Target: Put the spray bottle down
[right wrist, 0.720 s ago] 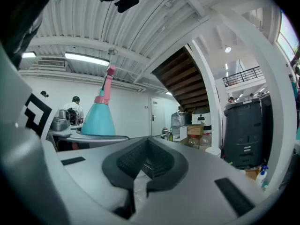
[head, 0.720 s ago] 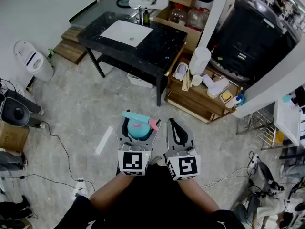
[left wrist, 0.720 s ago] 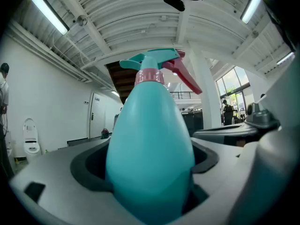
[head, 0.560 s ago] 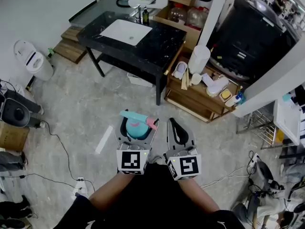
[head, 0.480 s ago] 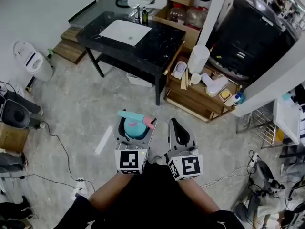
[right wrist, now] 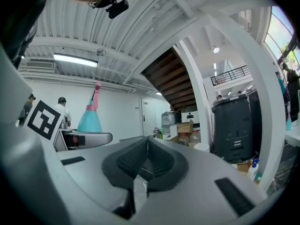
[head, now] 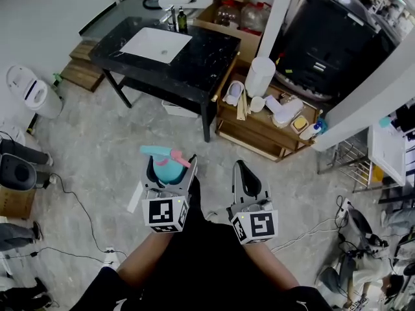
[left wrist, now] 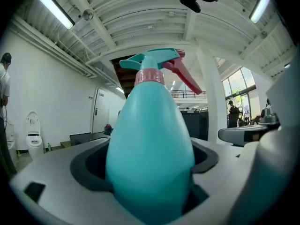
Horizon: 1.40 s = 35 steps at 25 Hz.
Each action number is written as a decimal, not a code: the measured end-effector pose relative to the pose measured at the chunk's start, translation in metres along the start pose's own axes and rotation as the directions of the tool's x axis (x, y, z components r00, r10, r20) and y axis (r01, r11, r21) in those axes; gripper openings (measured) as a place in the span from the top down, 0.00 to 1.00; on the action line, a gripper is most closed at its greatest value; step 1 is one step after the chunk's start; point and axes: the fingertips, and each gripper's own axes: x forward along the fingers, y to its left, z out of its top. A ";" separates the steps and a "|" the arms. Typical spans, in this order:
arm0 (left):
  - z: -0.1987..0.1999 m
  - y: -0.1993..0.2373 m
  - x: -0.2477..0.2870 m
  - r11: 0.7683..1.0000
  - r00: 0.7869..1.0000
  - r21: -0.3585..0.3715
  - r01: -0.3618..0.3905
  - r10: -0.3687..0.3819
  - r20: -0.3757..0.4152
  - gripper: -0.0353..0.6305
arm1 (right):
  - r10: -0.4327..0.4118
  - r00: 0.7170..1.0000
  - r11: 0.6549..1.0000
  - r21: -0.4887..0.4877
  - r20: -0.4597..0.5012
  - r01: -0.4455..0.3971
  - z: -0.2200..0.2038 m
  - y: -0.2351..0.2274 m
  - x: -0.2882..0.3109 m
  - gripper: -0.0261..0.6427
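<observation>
The left gripper (head: 167, 173) has its jaws spread wide around the teal spray bottle (left wrist: 150, 149) and holds it upright over the floor (head: 97, 141). The bottle's base is hidden, so pad contact looks likely rather than plain. The right gripper (head: 241, 170) has its jaws closed together, empty.

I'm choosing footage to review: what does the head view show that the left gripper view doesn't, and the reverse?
Only the head view: the white sink from above, the person's forearms, and the marker cube on the left gripper. Only the left gripper view: the ribbed ceiling with its strip lights. Both: the teal spray bottle with its pink trigger, upright and clamped in the left gripper.
</observation>
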 end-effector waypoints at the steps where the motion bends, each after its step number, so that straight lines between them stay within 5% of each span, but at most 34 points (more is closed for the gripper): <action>1: -0.002 0.000 0.007 1.000 1.000 -0.001 0.008 -0.008 -0.003 0.26 | -0.007 1.000 1.000 -0.011 0.002 0.007 0.001 -0.004 0.004 0.94; 16: 0.000 0.028 0.172 0.995 0.995 0.003 0.100 -0.100 -0.014 0.26 | -0.069 0.996 0.998 -0.008 -0.049 0.068 -0.006 -0.065 0.165 0.94; 25: 0.018 0.067 0.270 0.984 0.985 0.032 0.174 -0.173 -0.025 0.26 | -0.012 0.998 1.000 -0.019 -0.061 0.011 0.004 -0.063 0.290 0.94; 35: 0.021 0.119 0.341 0.985 0.984 0.015 0.170 -0.170 -0.047 0.26 | 0.029 0.997 1.000 -0.007 -0.076 -0.029 0.005 -0.067 0.392 0.94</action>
